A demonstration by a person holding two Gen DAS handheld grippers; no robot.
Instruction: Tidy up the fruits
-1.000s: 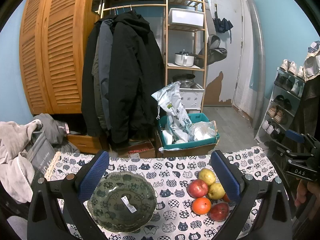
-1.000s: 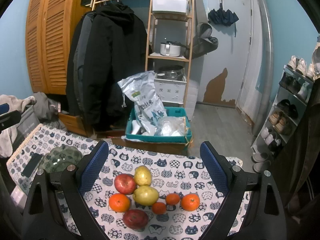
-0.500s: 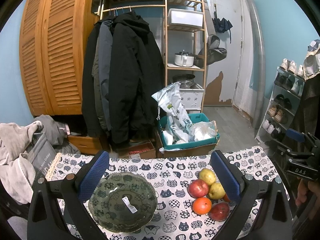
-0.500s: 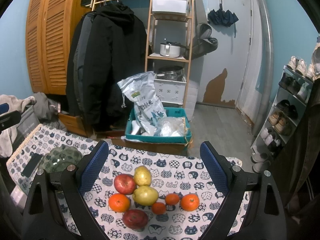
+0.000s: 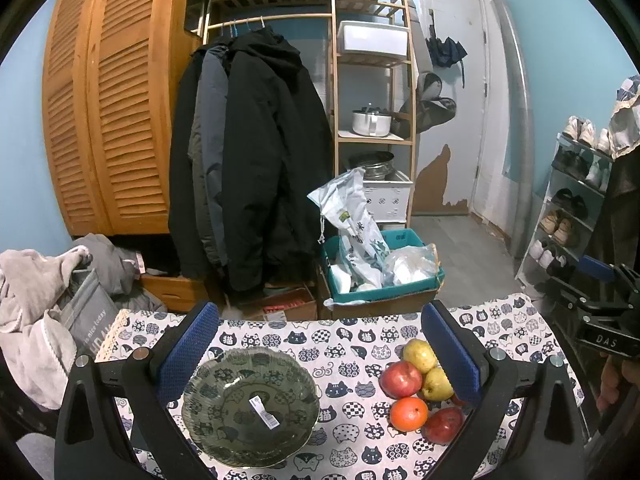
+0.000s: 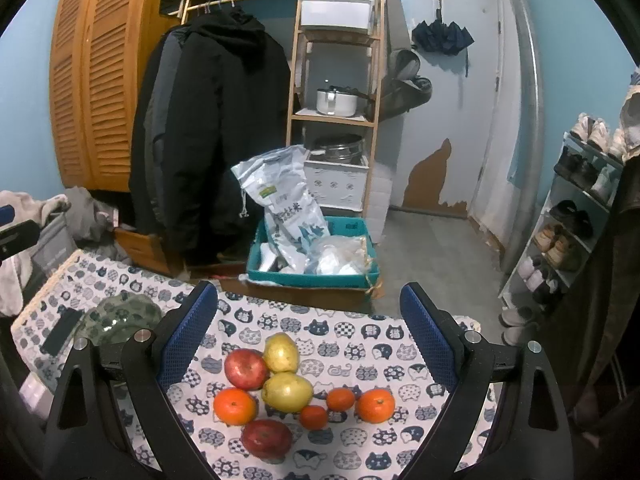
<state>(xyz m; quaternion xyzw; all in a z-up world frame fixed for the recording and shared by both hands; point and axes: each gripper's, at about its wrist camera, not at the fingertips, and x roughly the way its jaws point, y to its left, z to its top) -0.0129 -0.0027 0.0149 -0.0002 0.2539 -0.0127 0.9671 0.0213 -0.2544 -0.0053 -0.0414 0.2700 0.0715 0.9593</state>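
Nothing shifted since before, both tools gaping empty, left tool (image 5: 320, 354) over green plate (image 5: 224, 432), right tool (image 6: 309, 334) above fruit cluster (image 6: 286, 390)

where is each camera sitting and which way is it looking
Left wrist: on the left gripper, above the table, facing the green plate; its blue-padded fingers show, spread open.
Right wrist: on the right gripper, facing the fruit pile; its open fingers flank the red apple.
Shared: both see the plate, the fruit, the cat-print tablecloth and the black coat; each also catches the other gripper at its edge.
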